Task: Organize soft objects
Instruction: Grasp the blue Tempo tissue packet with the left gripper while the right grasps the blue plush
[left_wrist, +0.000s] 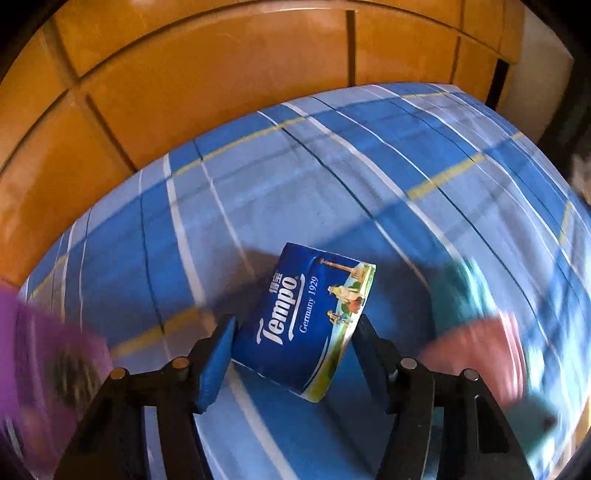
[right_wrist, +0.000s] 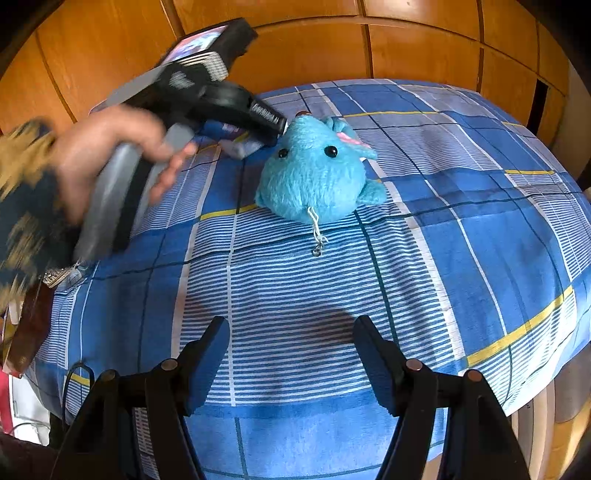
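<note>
A blue Tempo tissue pack sits tilted between the fingers of my left gripper, and both pads press on its sides. The pack looks sharp while the blue plaid bed cover behind it is smeared. In the right wrist view, a fluffy blue plush animal lies on the bed cover with a small cord and clasp trailing toward me. My right gripper stands open above the cover, short of the plush, with nothing between its fingers.
A person's hand and patterned sleeve hold the other tool at the upper left of the right wrist view, close to the plush. An orange wooden panelled wall backs the bed. Blurred purple, teal and pink shapes flank the left gripper.
</note>
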